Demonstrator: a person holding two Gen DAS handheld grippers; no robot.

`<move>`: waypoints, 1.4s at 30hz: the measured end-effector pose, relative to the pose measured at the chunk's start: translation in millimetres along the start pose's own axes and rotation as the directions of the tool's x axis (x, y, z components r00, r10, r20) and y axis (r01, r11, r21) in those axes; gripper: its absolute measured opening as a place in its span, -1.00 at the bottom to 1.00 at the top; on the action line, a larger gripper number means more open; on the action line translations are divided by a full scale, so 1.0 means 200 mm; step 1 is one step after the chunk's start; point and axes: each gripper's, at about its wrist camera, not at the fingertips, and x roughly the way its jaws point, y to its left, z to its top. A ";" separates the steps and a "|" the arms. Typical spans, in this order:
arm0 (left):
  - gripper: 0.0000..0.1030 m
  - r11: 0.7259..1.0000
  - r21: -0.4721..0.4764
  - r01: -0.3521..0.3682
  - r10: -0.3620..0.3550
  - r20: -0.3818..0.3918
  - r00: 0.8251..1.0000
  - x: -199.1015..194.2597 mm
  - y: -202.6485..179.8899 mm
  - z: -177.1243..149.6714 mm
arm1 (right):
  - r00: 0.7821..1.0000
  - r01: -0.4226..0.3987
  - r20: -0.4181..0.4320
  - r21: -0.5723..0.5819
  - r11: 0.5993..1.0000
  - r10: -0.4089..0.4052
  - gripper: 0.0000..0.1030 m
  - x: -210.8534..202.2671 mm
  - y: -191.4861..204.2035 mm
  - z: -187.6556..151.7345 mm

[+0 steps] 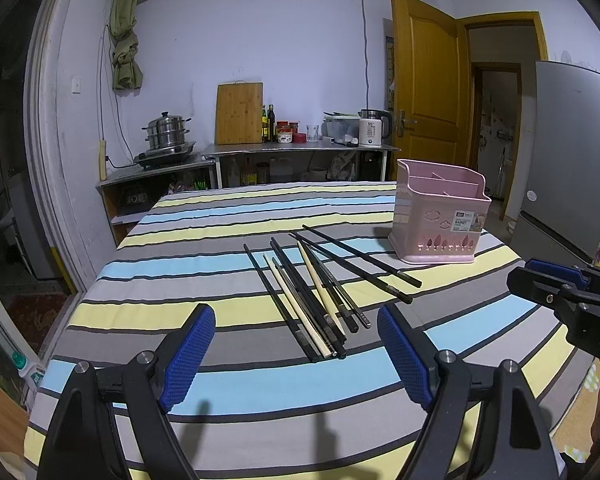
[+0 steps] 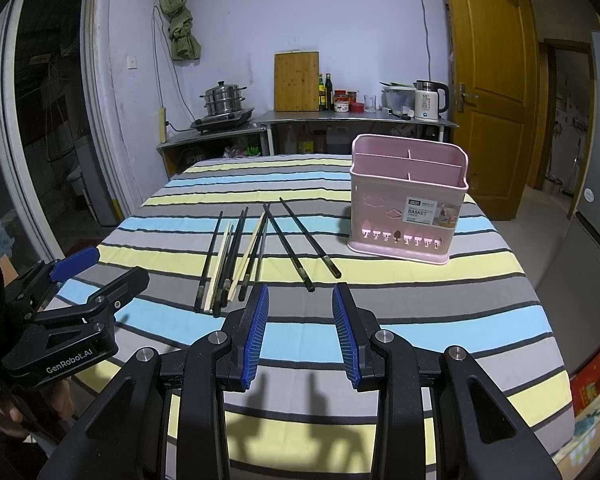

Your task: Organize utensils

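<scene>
Several chopsticks (image 1: 320,286) (image 2: 246,258), black and pale wood, lie loosely bundled on the striped tablecloth (image 1: 180,280). Two black ones (image 2: 308,240) lie slightly apart on the right. A pink divided utensil basket (image 1: 440,216) (image 2: 408,208) stands upright and empty beyond them to the right. My left gripper (image 1: 295,310) (image 2: 116,266) hovers open just short of the bundle's near ends. Beside it my right gripper (image 2: 301,288) (image 1: 528,274) is open too, near the ends of the two separate sticks. Neither holds anything.
Behind the table a steel counter (image 1: 300,148) carries a steamer pot (image 1: 167,132), a cutting board (image 1: 238,114), bottles and a kettle (image 1: 374,128). A wooden door (image 1: 424,92) and a grey fridge (image 1: 572,152) are at the right.
</scene>
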 end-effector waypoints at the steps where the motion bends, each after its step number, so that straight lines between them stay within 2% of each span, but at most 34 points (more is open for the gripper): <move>1: 0.62 1.000 0.000 0.000 0.000 0.000 1.000 0.00 0.00 0.00 | 1.000 0.000 0.000 0.000 1.000 0.000 -0.33 0.00 0.00 0.00; 29: 0.62 1.000 -0.007 0.009 -0.009 -0.019 1.000 0.03 0.01 -0.01 | 1.000 0.001 -0.008 -0.001 1.000 -0.001 -0.33 0.03 0.01 -0.01; 33: 0.62 1.000 -0.018 0.022 -0.023 -0.040 0.999 0.07 0.03 -0.01 | 1.000 0.000 -0.016 -0.005 1.000 0.000 -0.33 0.05 0.01 -0.02; 38: 0.56 0.998 -0.055 0.041 -0.047 -0.114 0.992 0.18 0.08 -0.02 | 0.999 -0.006 -0.038 -0.019 1.000 0.005 -0.33 0.10 0.01 -0.01; 42: 0.55 0.997 -0.065 0.029 -0.039 -0.167 0.985 0.30 0.15 -0.01 | 0.998 -0.016 -0.057 -0.029 0.999 0.014 -0.33 0.18 0.02 0.02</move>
